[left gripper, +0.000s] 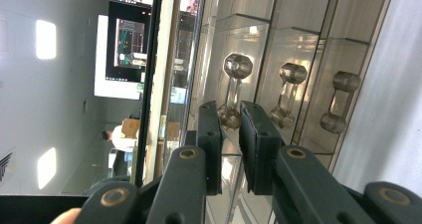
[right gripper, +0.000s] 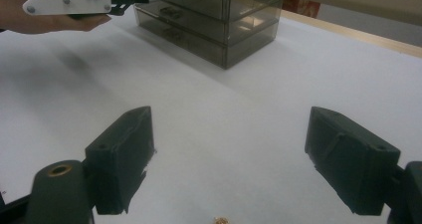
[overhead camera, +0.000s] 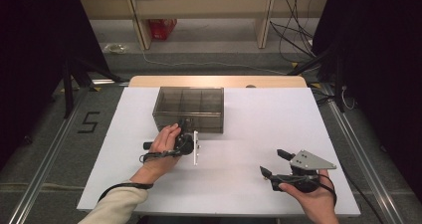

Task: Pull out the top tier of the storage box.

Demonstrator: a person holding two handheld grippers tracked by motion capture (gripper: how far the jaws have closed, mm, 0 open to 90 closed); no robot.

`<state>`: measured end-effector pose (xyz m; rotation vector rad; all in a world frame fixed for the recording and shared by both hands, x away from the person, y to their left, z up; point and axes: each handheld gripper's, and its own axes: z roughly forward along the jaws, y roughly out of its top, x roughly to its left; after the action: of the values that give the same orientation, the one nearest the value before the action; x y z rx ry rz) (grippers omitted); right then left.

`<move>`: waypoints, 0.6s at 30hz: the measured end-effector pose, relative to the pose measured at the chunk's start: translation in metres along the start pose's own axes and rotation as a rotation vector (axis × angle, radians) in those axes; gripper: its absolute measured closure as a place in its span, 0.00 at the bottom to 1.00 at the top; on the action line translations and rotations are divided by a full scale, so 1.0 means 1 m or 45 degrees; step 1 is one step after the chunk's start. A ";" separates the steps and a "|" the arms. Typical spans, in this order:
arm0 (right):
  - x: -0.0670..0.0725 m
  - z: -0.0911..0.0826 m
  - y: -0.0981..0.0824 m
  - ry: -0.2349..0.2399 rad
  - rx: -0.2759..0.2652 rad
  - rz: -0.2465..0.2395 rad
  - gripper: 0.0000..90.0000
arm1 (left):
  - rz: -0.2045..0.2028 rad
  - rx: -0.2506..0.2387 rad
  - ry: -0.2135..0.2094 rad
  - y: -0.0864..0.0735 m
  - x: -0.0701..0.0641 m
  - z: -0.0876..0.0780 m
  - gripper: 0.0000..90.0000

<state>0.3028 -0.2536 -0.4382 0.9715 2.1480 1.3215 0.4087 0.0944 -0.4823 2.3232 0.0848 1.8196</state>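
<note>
While you look down from the high view, your left gripper [overhead camera: 185, 126] sits turned on its side against the near face of the smoked transparent drawer cabinet [overhead camera: 189, 103], which stands on the white table sheet [overhead camera: 259, 129] toward its far left. Dividers show through the cabinet's top; nothing can be made out inside. Your right gripper [overhead camera: 272, 163] hovers near the front right edge, well apart from the cabinet.

From the left gripper view, your jaws are clenched on the end knob of one clear drawer handle [left gripper: 232, 92]; two more handles [left gripper: 287, 94] stand beside it. The drawers look shut.

From the right gripper view, your jaws stand released and wide, bare sheet between them. A small brass-coloured piece [right gripper: 220, 220] lies at the bottom edge.
</note>
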 end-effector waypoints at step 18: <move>0.000 0.001 0.000 0.005 0.001 0.003 0.22 | 0.010 -0.012 0.002 -0.002 -0.001 -0.004 0.89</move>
<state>0.3033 -0.2531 -0.4386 0.9723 2.1513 1.3251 0.4050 0.0964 -0.4827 2.3191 0.0666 1.8214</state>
